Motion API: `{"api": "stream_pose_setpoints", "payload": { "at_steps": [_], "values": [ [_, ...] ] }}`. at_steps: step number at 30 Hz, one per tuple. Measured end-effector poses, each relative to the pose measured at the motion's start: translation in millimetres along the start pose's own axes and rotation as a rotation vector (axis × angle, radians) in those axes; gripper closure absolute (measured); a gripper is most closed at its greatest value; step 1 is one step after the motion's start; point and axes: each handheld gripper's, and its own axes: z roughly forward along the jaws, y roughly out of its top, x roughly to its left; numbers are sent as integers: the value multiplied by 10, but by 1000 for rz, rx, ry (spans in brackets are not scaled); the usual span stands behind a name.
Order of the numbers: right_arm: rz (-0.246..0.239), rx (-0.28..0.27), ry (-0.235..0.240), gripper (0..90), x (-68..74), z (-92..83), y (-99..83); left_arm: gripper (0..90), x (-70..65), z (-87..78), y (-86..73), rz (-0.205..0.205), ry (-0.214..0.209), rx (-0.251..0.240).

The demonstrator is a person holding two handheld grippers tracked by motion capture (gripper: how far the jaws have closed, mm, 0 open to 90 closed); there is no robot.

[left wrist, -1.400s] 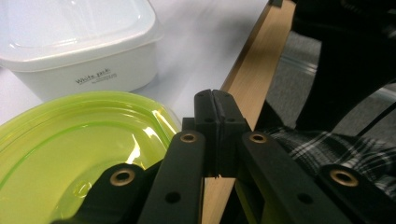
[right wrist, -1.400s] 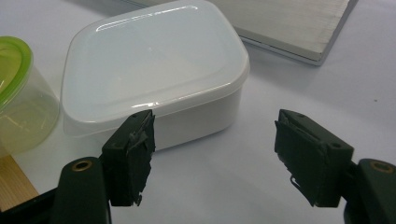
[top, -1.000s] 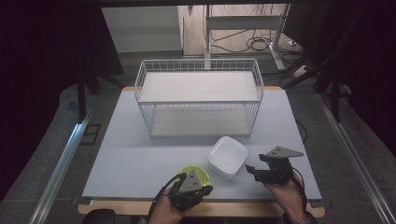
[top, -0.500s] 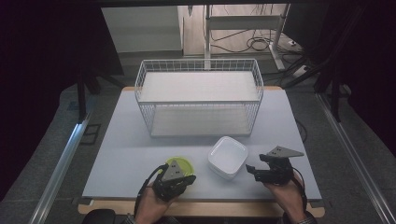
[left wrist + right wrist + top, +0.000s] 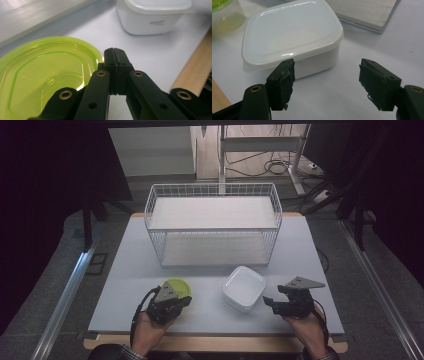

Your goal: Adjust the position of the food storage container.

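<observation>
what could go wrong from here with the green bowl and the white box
The left gripper is shut beside the green bowl, apparently at its rim rather than around it, so the light bowl may skid or tip. The right gripper, open, faces the white lidded box at one corner; closing there could twist it or miss.

On the table [image 5: 125, 270], a wire basket [image 5: 212, 222] stands at the back. In front of it, a lidded container [image 5: 244, 288] sits right of centre, with a lid [image 5: 176, 286] well apart to its left, near the front edge.
</observation>
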Motion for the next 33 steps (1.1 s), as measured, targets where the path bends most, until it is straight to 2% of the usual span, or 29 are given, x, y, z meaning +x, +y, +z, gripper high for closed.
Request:
{"api": "stream_pose_setpoints", "payload": {
  "at_steps": [8, 11, 12, 18, 22, 25, 27, 28, 29, 33],
  "values": [
    [5, -4, 4, 287, -1, 0, -1, 898, 255, -61, -38, -43, 65, -11],
    [8, -3, 10, 293, 0, 0, -2, 898, 384, -88, -51, -62, 103, -17],
    [8, -3, 10, 293, 0, 0, -2, 898, 384, -88, -51, -62, 103, -17],
    [15, -2, 19, 311, 12, -1, 2, 897, 603, -143, -73, -72, 171, -12],
    [28, -7, 19, 320, 2, -8, 0, 897, 733, -178, -101, -110, 193, -19],
    [40, -13, 25, 340, -9, -13, 0, 897, 744, -191, -110, -118, 198, -26],
    [52, -15, 31, 373, -11, -17, 1, 896, 705, -207, -101, -120, 185, -50],
    [49, -11, 30, 431, -16, -21, 4, 895, 657, -222, -85, -107, 174, -70],
    [49, -11, 30, 431, -16, -21, 4, 890, 657, -222, -85, -107, 174, -70],
    [28, 2, 15, 629, -46, -35, 32, 874, 482, -206, -69, -98, 124, -100]
  ]
}}
